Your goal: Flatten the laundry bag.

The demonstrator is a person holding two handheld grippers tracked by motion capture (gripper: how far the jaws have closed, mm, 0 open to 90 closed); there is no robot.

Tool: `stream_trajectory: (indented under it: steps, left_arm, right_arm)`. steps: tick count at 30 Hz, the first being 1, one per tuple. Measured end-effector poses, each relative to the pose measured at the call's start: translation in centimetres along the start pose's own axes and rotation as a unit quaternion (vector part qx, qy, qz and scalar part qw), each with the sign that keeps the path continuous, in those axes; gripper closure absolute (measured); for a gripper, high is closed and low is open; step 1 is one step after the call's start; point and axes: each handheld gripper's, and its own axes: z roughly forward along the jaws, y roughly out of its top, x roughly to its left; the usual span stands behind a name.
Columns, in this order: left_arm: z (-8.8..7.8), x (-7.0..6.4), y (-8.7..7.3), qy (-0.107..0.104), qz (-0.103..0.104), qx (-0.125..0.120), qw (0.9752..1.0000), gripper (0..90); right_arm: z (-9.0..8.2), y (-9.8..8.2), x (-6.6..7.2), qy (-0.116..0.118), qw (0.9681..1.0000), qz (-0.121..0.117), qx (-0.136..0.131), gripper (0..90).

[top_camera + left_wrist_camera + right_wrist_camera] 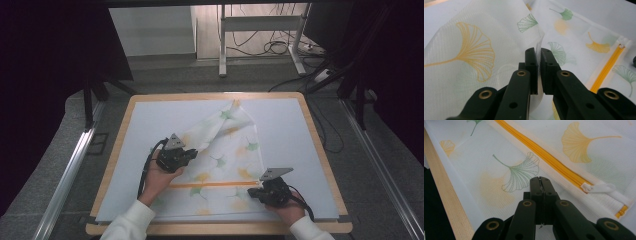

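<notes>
Table [320, 150]: we work on a white mat over a wood-edged top, so the cloth lies flat under both grippers.
Mesh bag [225, 150]: spread between our grippers – leaf-printed, one edge lifted and folded over toward the middle.
Left gripper [191, 154]: clamped on that raised edge [538, 53], we judge to carry the fold across.
Right gripper [256, 192]: jaws together, a bit of mesh pinched between the tips – it seems to anchor the near corner.
Zipper [544, 152]: orange, just beyond the right gripper's tips, its white pull [599, 188] off to one side; nothing blocks the fold.
</notes>
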Motion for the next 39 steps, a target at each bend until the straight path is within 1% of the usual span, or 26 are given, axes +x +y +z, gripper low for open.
stream_trajectory:
  steps: [10,15,20,31,39]
  left_arm:
    - [-0.3,1.1,-0.1,0.009,-0.013,-0.004,0.9999,86.2]
    - [-0.5,1.5,0.0,0.012,-0.015,-0.005,0.9998,86.1]
    - [-0.6,1.9,0.0,0.017,-0.014,0.0,0.9998,86.1]
    - [-0.9,3.7,1.3,0.034,-0.019,0.006,0.9992,86.2]
    - [-0.8,4.5,1.8,0.037,-0.026,0.008,0.9989,86.2]
  right_arm:
    - [0.0,0.0,0.0,0.001,1.0,0.0,0.0,89.3]
    - [0.0,0.0,0.0,0.001,1.0,0.0,-0.001,89.3]
    - [0.0,0.0,0.0,0.001,1.0,-0.001,0.0,89.3]
    - [0.0,0.0,0.0,0.001,1.0,-0.002,0.0,89.3]
    - [0.0,0.0,0.0,0.001,1.0,-0.003,-0.001,89.3]
